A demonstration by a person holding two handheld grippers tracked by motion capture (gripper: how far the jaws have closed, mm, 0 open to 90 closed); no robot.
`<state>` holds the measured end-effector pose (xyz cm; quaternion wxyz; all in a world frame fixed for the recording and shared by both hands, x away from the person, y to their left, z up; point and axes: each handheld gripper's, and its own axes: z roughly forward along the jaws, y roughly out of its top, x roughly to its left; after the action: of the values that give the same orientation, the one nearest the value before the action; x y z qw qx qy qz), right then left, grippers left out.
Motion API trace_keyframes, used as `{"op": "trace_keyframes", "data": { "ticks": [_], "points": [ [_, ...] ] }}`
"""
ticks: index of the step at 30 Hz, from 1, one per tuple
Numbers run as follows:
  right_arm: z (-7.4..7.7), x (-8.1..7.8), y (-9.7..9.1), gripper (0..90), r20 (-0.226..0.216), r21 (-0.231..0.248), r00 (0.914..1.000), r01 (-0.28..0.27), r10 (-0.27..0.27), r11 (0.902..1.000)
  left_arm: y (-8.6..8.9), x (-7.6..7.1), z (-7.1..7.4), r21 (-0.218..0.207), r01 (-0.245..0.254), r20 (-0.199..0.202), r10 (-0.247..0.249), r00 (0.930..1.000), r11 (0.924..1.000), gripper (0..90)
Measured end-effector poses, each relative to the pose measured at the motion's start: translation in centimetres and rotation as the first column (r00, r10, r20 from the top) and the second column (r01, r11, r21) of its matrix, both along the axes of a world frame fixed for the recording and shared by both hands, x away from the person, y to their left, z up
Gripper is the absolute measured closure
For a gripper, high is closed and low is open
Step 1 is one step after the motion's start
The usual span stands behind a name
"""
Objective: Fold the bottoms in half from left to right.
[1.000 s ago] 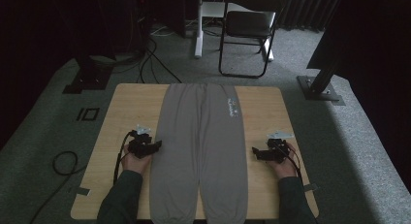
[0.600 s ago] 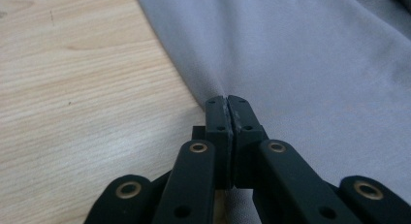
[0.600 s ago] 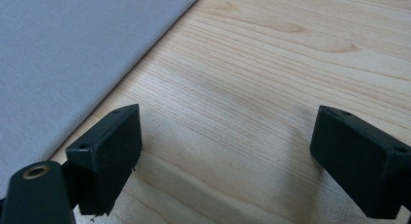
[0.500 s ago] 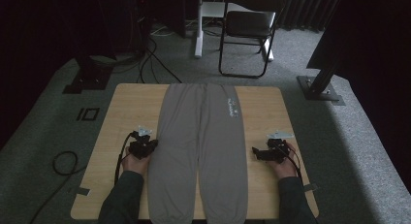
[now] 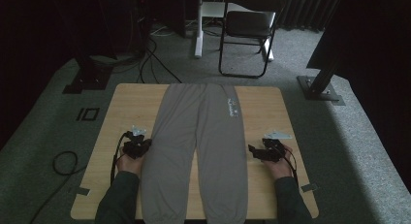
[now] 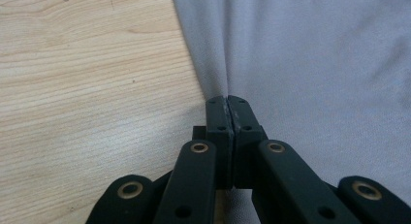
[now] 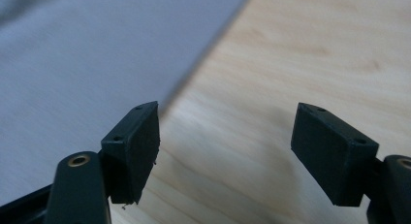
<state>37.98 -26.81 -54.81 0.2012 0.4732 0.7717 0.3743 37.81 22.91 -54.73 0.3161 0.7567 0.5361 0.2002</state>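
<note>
Grey sweatpants [image 5: 203, 136] lie flat on the wooden table [image 5: 131, 103], waistband far, cuffs near. My left gripper [image 5: 145, 144] sits at the outer edge of the left leg. In the left gripper view its jaws [image 6: 227, 100] are pressed together, pinching a raised fold of the pants [image 6: 315, 64] where cloth meets the table [image 6: 72, 88]. My right gripper [image 5: 252, 150] rests at the outer edge of the right leg. Its jaws [image 7: 225, 136] stand apart and have just been closing. Bare wood [image 7: 300, 49] lies between them, and the pants' edge [image 7: 72, 64] runs up to the left jaw.
A folding chair [image 5: 247, 25] stands on the carpet beyond the table. Black stand bases [image 5: 320, 88] [image 5: 87, 81] flank the far corners. A cable loop [image 5: 63, 161] lies on the floor at the left. Bare wood borders both sides of the pants.
The left gripper's jaws have closed onto the edge of the left pant leg. Both hands have stayed about where they were.
</note>
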Motion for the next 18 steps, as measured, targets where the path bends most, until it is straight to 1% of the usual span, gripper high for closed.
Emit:
{"op": "trace_keyframes", "data": {
  "ticks": [2,4,5,7,9,12,14,15,18],
  "points": [
    [-0.1,0.0,0.9,24.7,0.010,-0.031,0.9999,-0.010,0.011,0.9995,0.0,0.0,0.0,0.002,-0.001,0.001,0.001,1.0000,1.0000,89.7],
    [-0.6,0.2,1.6,24.4,-0.010,-0.051,0.9996,-0.028,0.027,0.9983,0.0,0.0,0.0,0.002,-0.001,0.001,0.001,1.0000,1.0000,89.7],
    [-0.8,0.2,1.9,24.4,-0.013,-0.070,0.9995,-0.031,0.030,0.9971,0.0,0.0,0.0,0.002,-0.001,0.001,0.001,1.0000,1.0000,89.7],
    [-0.8,0.1,2.1,25.1,-0.008,-0.088,0.9992,-0.040,0.040,0.9953,0.0,0.0,0.1,0.001,-0.004,0.003,0.004,1.0000,1.0000,89.7],
    [-0.7,0.1,2.2,25.4,-0.008,-0.109,0.9994,-0.034,0.034,0.9934,0.1,-0.1,0.2,-0.004,-0.007,0.010,0.007,0.9999,1.0000,89.7],
    [-0.7,0.1,1.5,25.4,-0.031,-0.085,0.9993,-0.024,0.022,0.9961,0.4,-0.3,0.7,-0.018,-0.015,0.023,0.016,0.9996,0.9997,89.8],
    [-0.7,0.1,0.9,25.3,-0.046,-0.069,0.9988,-0.016,0.013,0.9975,0.6,-0.3,1.0,-0.018,-0.022,0.034,0.023,0.9992,0.9996,89.8],
    [-0.7,0.1,0.7,25.4,-0.047,-0.073,0.9989,-0.013,0.010,0.9972,0.7,-0.4,1.1,-0.019,-0.027,0.036,0.028,0.9990,0.9994,89.8],
    [-0.7,-0.1,0.2,25.4,-0.053,-0.072,0.9985,-0.017,0.013,0.9973,1.0,-0.6,1.5,-0.055,-0.028,0.045,0.030,0.9985,0.9981,89.8]
  ]
}}
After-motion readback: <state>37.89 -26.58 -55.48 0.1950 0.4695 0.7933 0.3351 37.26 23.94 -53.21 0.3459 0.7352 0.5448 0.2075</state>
